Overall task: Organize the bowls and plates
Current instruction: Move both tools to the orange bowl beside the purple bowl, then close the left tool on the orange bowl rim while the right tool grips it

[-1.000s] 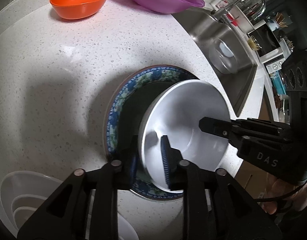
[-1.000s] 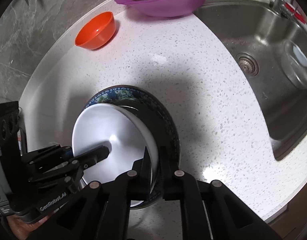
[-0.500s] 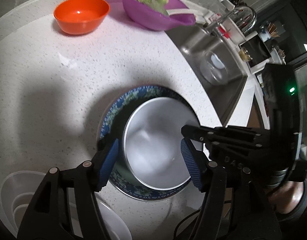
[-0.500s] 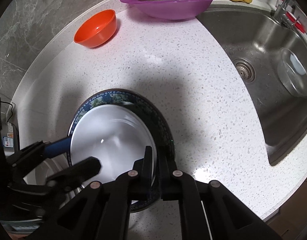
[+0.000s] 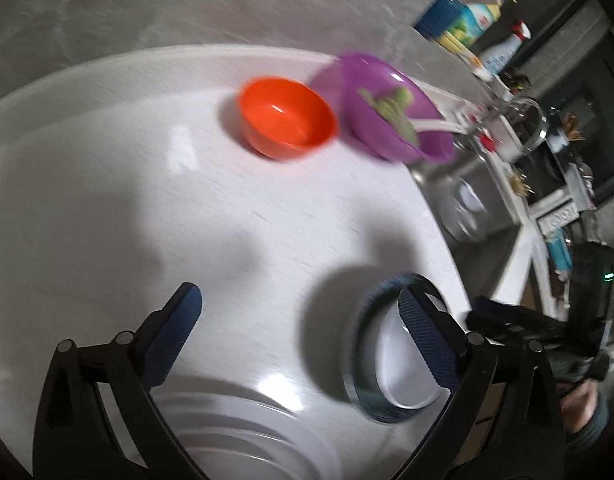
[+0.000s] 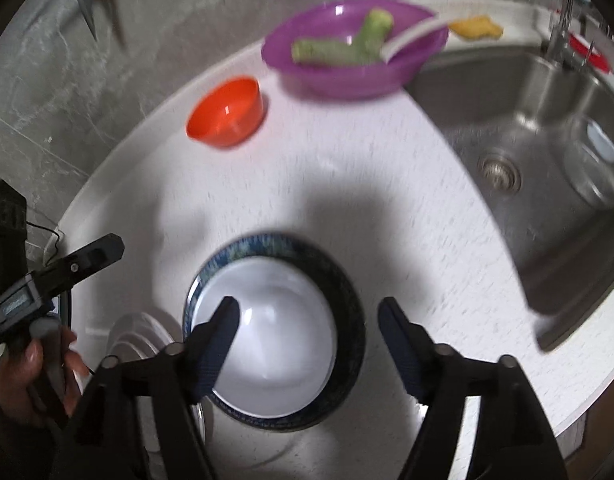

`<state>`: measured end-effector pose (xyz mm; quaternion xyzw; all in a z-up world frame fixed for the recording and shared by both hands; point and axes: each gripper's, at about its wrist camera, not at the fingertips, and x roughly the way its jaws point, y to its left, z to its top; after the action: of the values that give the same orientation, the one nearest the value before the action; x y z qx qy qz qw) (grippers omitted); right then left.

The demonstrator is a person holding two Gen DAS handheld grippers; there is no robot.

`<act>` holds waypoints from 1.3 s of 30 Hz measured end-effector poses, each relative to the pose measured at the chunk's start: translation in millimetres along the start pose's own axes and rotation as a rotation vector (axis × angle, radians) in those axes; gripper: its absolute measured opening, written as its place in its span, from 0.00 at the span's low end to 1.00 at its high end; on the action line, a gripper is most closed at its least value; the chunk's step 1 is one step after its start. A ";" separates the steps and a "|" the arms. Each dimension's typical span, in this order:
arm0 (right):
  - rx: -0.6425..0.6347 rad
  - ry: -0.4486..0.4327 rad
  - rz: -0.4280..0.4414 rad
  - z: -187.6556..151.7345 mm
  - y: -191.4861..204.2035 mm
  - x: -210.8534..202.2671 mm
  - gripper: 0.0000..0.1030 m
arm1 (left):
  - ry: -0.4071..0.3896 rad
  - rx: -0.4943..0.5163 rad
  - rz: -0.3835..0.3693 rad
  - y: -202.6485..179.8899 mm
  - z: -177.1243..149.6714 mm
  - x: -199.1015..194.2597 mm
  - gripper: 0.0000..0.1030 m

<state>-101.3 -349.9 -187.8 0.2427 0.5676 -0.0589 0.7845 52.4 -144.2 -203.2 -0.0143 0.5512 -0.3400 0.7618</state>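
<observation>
Right wrist view looks down on a white bowl (image 6: pixel 275 332) sitting inside a dark plate with a blue patterned rim (image 6: pixel 347 292) on the white speckled bench (image 6: pixel 347 184). The right tongs (image 6: pixel 307 322) hang above the pair with their jaws apart, having just been opening; the left finger lies over the bowl's inside and the right finger over the bench beside the plate, and neither pad presses on anything. At the far edge of the bench stands an orange bowl (image 6: pixel 227 112), and next to it a purple bowl (image 6: pixel 355 52) with green pieces and a white utensil in it. A steel sink (image 6: pixel 547 128) lies to the right. On the left a hand (image 6: pixel 31 376) holds the left tongs, one black finger (image 6: pixel 91 256) of which shows above the bench. A stack of white dishes (image 6: pixel 135 340) sits just left of the plate.

Left wrist view is blurred. The left tongs (image 5: pixel 299 308) stand wide open over bare bench, their jaws having just been opening, with nothing between them. The plate and white bowl (image 5: pixel 399 368) appear behind the right-hand finger. The white stack (image 5: pixel 247 432) lies below the tongs, and the orange bowl (image 5: pixel 287 116) and purple bowl (image 5: pixel 395 112) sit beyond.
</observation>
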 end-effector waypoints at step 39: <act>0.234 -0.013 0.251 168.1 43.2 133.9 0.54 | 0.121 0.046 0.013 52.3 170.5 150.3 0.59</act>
<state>106.1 -362.8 -257.3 0.4007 0.5169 -0.0278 0.7560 247.7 -244.5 -281.8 0.0274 0.5885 -0.3478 0.7293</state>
